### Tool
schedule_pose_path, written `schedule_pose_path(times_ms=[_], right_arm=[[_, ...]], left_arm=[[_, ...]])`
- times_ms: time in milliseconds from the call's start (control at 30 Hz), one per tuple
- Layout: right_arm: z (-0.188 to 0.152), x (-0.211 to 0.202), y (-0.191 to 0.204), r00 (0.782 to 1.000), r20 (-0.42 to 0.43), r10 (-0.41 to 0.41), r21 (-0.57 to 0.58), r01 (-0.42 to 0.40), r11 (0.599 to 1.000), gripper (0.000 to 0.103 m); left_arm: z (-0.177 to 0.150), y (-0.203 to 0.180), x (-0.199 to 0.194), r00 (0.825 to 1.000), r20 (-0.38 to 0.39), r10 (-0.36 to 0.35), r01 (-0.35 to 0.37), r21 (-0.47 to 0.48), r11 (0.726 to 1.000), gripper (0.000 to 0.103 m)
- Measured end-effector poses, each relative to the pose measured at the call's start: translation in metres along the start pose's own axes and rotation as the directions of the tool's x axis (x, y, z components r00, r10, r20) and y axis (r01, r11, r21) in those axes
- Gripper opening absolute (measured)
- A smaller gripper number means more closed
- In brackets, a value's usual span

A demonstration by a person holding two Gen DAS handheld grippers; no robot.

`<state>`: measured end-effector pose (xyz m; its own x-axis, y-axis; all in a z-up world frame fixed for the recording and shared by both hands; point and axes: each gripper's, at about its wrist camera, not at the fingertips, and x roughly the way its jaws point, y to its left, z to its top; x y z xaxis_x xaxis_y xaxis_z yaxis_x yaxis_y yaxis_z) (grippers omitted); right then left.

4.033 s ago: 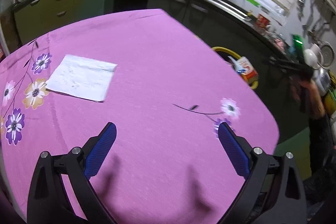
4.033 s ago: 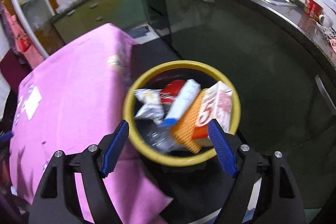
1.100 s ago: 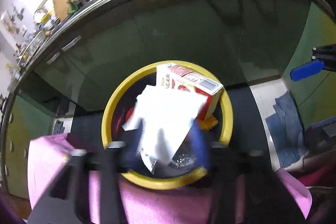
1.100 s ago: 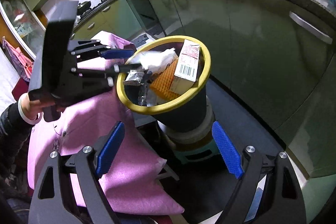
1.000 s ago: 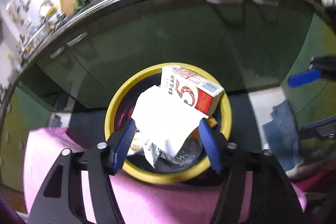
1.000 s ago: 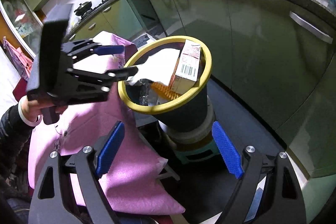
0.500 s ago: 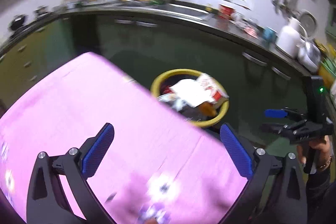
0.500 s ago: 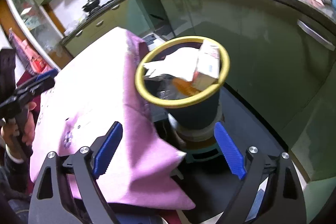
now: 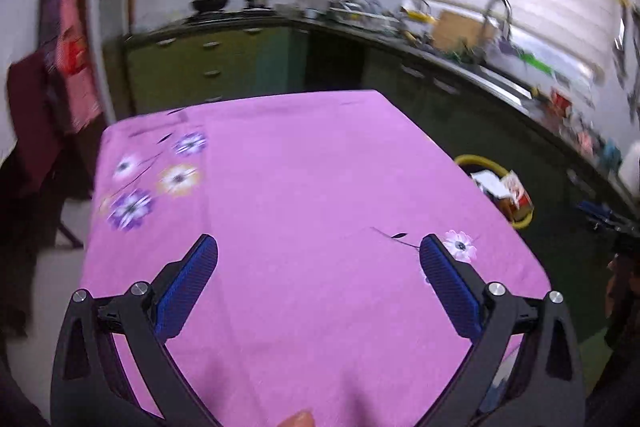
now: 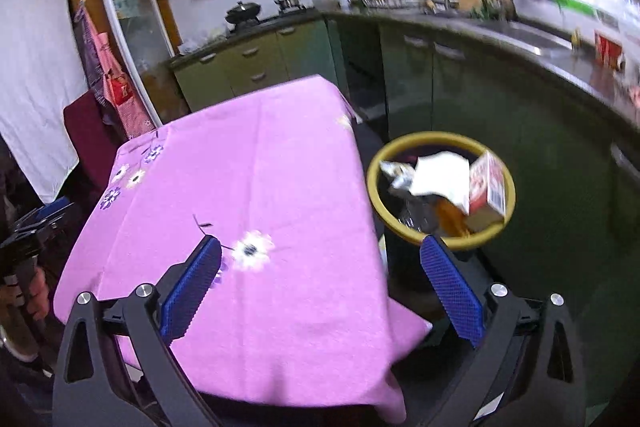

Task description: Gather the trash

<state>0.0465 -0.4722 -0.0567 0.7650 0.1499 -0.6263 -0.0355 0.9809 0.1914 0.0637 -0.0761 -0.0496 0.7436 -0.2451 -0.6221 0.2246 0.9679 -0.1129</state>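
Observation:
A yellow-rimmed trash bin stands on the floor right of the table. It holds a white paper napkin, a red and white carton and other wrappers. The bin also shows at the right in the left wrist view. My left gripper is open and empty above the pink tablecloth. My right gripper is open and empty above the table's right edge, the bin just beyond its right finger.
The pink flowered tablecloth covers the table. Green kitchen cabinets and a dark counter with a sink run behind and to the right. A dark red chair stands at the table's far left.
The left gripper let the napkin go into the bin, then swung back over the table. The right gripper has pulled back and turned toward the table.

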Motion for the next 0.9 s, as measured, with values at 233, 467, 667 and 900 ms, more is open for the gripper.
schedule_pose_path(times_ms=[233,467,667,900], right_arm=[[-0.002,-0.025,0.043,0.997,0.068,-0.038,-0.106,0.045,0.993,0.098],[-0.012,-0.048,0.054,0.992,0.104,-0.075,-0.127,0.088,0.988,0.098],[-0.018,-0.068,0.057,0.986,0.141,-0.088,-0.131,0.106,0.986,0.098],[-0.019,-0.078,0.056,0.983,0.159,-0.089,-0.129,0.11,0.985,0.098]], left_arm=[[-0.013,0.036,-0.046,0.995,0.071,0.07,-0.064,-0.084,0.994,0.096],[-0.023,0.032,-0.068,0.99,0.103,0.099,-0.094,-0.056,0.994,0.096],[-0.025,0.029,-0.079,0.985,0.132,0.109,-0.104,-0.045,0.994,0.096],[-0.026,0.028,-0.088,0.983,0.148,0.109,-0.103,-0.05,0.993,0.096]])
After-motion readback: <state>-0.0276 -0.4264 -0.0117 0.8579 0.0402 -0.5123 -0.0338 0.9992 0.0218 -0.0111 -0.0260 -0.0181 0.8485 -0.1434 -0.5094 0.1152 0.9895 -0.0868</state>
